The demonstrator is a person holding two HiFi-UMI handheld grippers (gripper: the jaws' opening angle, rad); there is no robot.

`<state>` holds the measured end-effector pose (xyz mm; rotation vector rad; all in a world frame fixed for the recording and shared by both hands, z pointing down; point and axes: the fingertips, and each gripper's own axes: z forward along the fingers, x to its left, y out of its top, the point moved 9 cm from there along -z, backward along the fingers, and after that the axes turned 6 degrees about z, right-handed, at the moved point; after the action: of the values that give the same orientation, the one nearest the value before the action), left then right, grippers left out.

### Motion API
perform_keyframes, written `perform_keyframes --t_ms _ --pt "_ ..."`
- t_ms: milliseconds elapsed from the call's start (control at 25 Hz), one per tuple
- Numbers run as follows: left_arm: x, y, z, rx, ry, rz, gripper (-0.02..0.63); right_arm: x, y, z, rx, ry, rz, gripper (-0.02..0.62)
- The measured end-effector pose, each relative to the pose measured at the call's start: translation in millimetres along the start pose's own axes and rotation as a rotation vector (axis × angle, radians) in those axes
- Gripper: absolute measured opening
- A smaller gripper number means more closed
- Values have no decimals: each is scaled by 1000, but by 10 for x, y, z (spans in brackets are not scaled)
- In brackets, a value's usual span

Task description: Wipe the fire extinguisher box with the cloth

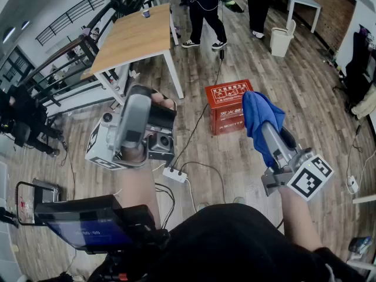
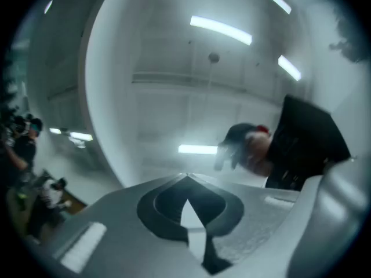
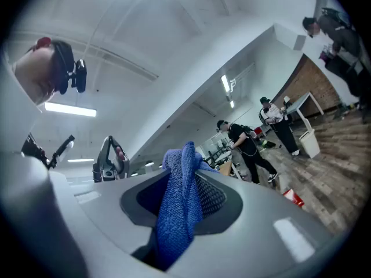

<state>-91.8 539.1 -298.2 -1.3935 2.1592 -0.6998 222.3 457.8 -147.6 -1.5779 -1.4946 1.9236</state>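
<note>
You stand on one plank floor [image 1: 305,93], and on it sits one red, blocky fire extinguisher box [image 1: 228,106], near a leg of one wood-topped table [image 1: 132,37]. The print on the box is too small to read. Your right gripper [image 3: 185,175] is clenched on one blue, nubbly cloth [image 3: 181,213], which hides its tips in the head view. Your left gripper [image 2: 185,178] is pinched together and empty, aimed at the ceiling.

wood floor [image 1: 305,93]: red box [image 1: 228,106], power strip [image 1: 174,174], cables [image 1: 200,167].
</note>
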Motion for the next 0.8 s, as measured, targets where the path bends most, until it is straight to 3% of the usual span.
perform_keyframes --t_ms 120,240,320,440,560,800 --pt "57 -385 -234 466 348 159 0 41 -34 25 8 -81 -95 123" --pt "79 -805 -428 949 601 348 0 112 -66 22 33 -187 -227 123" --pt "60 -1010 -565 1140 723 388 0 159 -154 79 78 -241 -280 123" --pt "-29 -1095 -795 1188 819 298 0 233 -339 200 155 -264 -287 123" --pt "-95 -1073 -977 1154 842 228 0 256 -499 308 182 -269 -275 124" --pt "-62 -1175 -1385 1105 852 173 0 114 -834 533 202 -315 -282 124"
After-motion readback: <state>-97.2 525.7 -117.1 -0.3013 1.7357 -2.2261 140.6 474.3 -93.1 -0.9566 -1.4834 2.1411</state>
